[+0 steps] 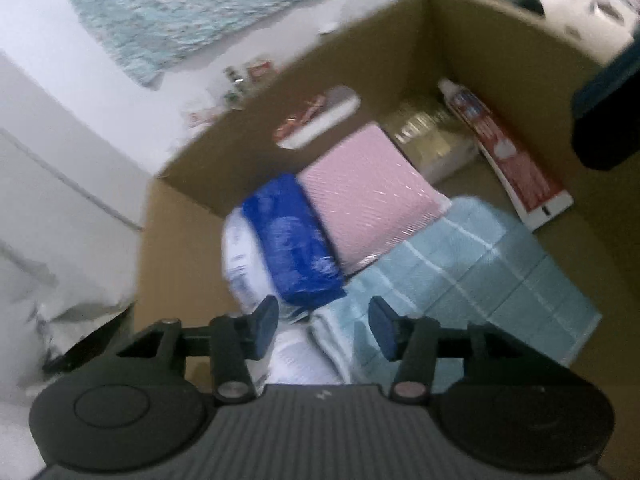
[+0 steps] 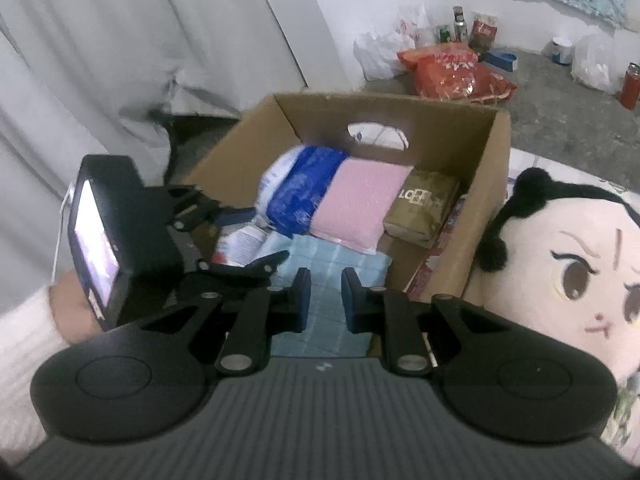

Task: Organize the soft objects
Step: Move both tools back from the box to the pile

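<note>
Right now both tongs hang over the cardboard box [image 2: 486, 148], pointing down into it. The left gripper [image 1: 323, 328] has its jaws apart w/ nothing between them; the light blue towel [image 1: 472, 264] and the blue-and-white soft pack [image 1: 288, 240] lie below and beyond the tips. The right gripper [image 2: 325, 300] shows a narrow gap w/ nothing pinched in it, so it reads as nearly closed and empty.

Inside the box: the pink pack [image 2: 356, 204] sits mid-box, blue-and-white pack touching it on the side nearer the curtain [image 2: 120, 60], a gold packet [image 2: 424, 208] on its other side, and a red-and-white tube [image 1: 508, 152] leaning along the box wall past the gold packet. The towel lies folded at the near end of the box, its far edge tucked under the pink pack. A plush doll [image 2: 568, 272] waits outside the box, pressed against its outer wall (prob. the next soft thing to go in, though that's a guess).

Risks, as I judge them:
- The two tools are close together above the box; reaching in at once could knock them together.
- The doll looks bulky vs. the room left in the box, so it may ride up on the towel or tip out over the box wall.
- A grab at the towel could drag the pink pack along.
</note>
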The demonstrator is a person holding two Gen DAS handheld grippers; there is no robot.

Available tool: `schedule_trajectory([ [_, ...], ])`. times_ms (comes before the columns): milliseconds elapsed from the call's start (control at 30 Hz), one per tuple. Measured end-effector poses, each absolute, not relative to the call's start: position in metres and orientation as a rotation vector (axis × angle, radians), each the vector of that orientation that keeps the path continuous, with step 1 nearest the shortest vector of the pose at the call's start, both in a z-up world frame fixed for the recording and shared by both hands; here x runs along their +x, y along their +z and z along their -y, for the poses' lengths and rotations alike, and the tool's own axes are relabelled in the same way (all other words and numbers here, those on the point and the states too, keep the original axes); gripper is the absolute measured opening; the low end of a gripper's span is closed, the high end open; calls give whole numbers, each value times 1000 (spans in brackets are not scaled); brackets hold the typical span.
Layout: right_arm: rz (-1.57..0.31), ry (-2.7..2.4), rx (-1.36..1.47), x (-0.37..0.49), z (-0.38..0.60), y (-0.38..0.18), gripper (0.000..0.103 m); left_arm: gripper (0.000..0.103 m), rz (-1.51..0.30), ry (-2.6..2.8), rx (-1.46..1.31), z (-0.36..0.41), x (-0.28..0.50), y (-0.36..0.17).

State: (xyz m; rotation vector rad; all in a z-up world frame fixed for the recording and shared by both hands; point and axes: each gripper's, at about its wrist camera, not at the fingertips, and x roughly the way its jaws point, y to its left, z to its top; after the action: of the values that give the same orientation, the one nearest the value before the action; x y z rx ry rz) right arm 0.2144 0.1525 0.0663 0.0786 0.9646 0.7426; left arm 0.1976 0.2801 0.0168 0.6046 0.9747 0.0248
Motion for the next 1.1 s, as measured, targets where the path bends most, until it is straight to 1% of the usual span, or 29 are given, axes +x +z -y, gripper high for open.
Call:
schedule_trajectory([
  [133, -901, 751, 132, 196, -117, 89, 16, 51, -938, 75, 546, -273, 177, 49],
  [333, -743, 681, 250, 146, -8, 113, 18, 51, -807, 32, 411, -241, 117, 102],
  [433, -678, 600, 263, 113, 62, 111, 20, 52, -747, -41, 352, -217, 84, 119],
  [533, -621, 487, 251, 78, 127, 96, 21, 53, -681, -110, 297, -189, 53, 127],
  [667, -605, 371, 280, 42, 196, 62, 22, 53, -645, -210, 254, -144, 32, 117],
  [800, -613, 308, 272, 34, 224, 30, 24, 53, -629, -316, 280, -90, 34, 89],
  [1000, -611, 329, 271, 86, 212, 10, 24, 51, -573, -336, 272, -30, 73, 43],
  [1067, -587, 326, 245, 106, 203, 10, 27, 51, -553, -333, 252, -17, 85, 32],
  [1100, -581, 331, 210, 115, 199, 11, 31, 51, -545, -339, 241, -11, 93, 26],
])
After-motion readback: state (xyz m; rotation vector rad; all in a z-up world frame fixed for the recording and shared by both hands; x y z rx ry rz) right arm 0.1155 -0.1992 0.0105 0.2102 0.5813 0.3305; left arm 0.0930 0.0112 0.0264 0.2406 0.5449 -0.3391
